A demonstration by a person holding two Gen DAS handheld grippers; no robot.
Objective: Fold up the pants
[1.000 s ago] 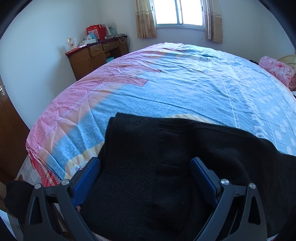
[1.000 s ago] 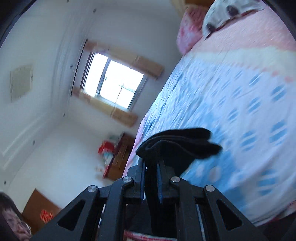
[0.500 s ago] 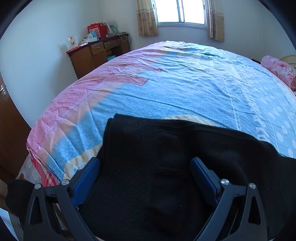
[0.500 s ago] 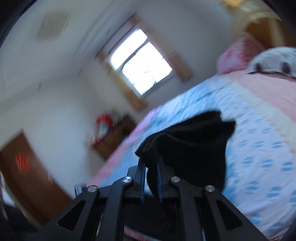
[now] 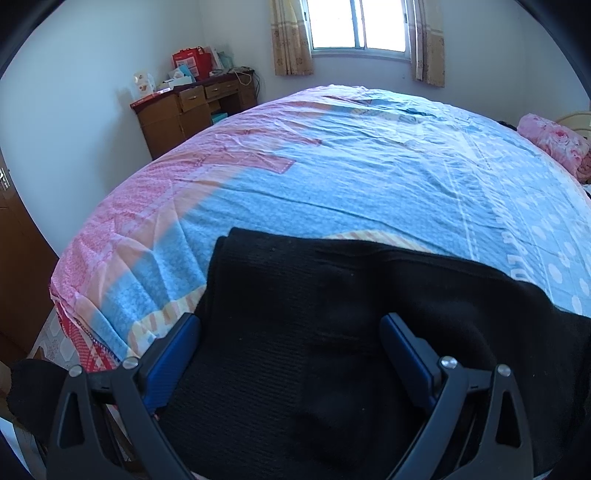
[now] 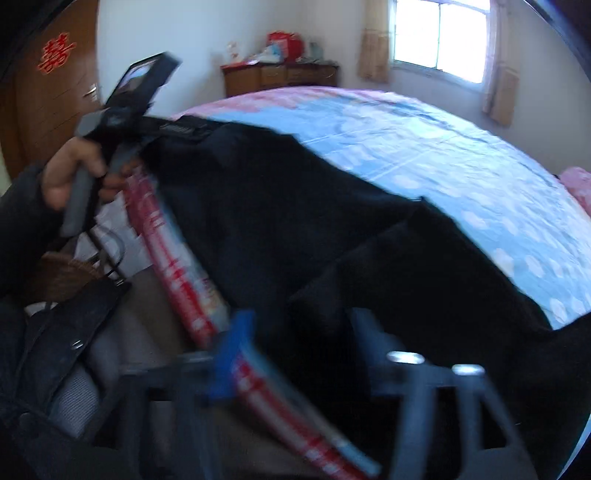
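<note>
Item: black knit pants [image 5: 332,332], laid along the near edge of the bed [image 5: 351,177] on a blue-and-pink patterned sheet, one end folded back over the rest to give a doubled layer; far corner squared off, near portion draped toward the bed's edge. Also seen from the right wrist view [image 6: 295,221] as a long dark band running from the left gripper down to the right one. Handling, as judged: soft, limp, light to middling in weight; ribbed fabric likely to grip the sheet rather than slide; no stiffness, so any unsupported span sags and creases; not fragile. Thick where doubled, so folds likely to spring open unless pressed flat. Best taken at corners or along a hem or waistband edge, pinching all layers together; mid-panel grabs only bunch the cloth. Left gripper [image 5: 291,332]: jaws wide apart, straddling the fabric, blue pads clear of it, nothing clamped; held by a hand [image 6: 70,173] visible in the right wrist view. Right gripper [image 6: 295,343]: blurred, jaws opening, black cloth lying between the fingers but not visibly pinched. Background: wooden desk [image 5: 192,107], curtained window [image 5: 360,26], pink bundle [image 5: 554,144] at the far right.
</note>
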